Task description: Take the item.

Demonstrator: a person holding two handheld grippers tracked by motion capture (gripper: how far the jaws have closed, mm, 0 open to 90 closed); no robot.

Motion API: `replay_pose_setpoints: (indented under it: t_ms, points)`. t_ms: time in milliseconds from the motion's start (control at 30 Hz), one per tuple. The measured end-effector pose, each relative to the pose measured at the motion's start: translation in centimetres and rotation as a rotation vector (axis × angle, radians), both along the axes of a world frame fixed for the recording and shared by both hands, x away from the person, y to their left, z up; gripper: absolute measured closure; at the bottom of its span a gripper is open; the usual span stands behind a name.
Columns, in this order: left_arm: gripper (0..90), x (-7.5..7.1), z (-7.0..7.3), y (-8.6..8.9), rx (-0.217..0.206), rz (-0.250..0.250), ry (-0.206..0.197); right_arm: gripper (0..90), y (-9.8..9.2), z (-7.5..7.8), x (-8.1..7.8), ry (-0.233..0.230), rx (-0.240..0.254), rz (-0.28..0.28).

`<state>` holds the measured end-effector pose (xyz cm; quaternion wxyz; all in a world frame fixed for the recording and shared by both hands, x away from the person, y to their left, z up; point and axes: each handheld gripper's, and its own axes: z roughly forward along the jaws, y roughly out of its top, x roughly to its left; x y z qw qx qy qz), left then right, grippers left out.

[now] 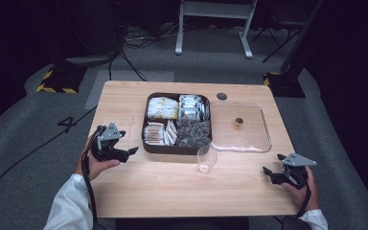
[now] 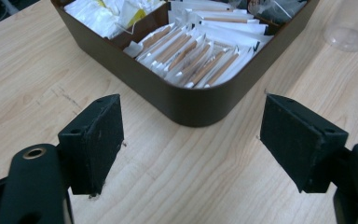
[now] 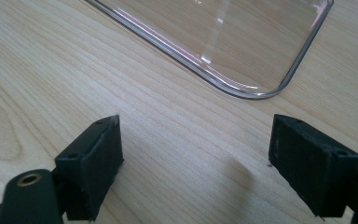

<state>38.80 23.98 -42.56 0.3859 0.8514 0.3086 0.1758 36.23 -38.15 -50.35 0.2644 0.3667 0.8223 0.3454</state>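
Observation:
A dark brown compartment box [image 1: 151, 147] [image 2: 186, 105] stands mid-table, filled with several kinds of packets: white sticks with brown print [image 2: 200, 56], yellow-white sachets [image 1: 162, 107] and dark tea bags [image 1: 194, 130]. My left gripper [image 1: 133, 152] [image 2: 191, 140] hovers just left of the box's near corner, jaws wide open and empty. A clear plastic cup [image 1: 206, 158] [image 2: 345, 37] stands in front of the box. A clear tray [image 1: 263, 143] [image 3: 242, 88] lies right of the box with a small brown object [image 1: 239, 123] in it. My right gripper [image 1: 267, 172] [image 3: 196, 163] rests open near the tray's near corner.
The wooden table [image 1: 172, 191] has bare room along its front half. A round grommet [image 1: 222, 96] sits at the back edge. Beyond the table are grey carpet, cables and a white desk frame [image 1: 215, 19].

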Motion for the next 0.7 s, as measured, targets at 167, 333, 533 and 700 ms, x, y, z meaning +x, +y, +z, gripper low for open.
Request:
replay_pose_setpoints:
  t_ms: [167, 333, 533, 700]
  points:
    - [21.8, 1.4, 0.6, -0.6, 0.006, -0.013, -0.004, 17.7, 0.0, 0.0, 0.0, 0.001, 0.001, 0.0]
    - [21.7, 2.8, 1.1, -1.2, -0.014, -0.02, -0.013, 17.7, 0.0, 0.0, 0.0, 0.002, 0.001, 0.0]
    - [21.7, 4.0, 1.7, -2.1, 0.011, -0.036, -0.017, 17.7, 0.0, 0.0, 0.0, 0.0, 0.0, -0.001]
    - [21.7, 5.0, 2.0, -2.5, 0.005, -0.036, -0.023, 17.8, 0.0, 0.0, 0.0, 0.001, 0.0, -0.001]
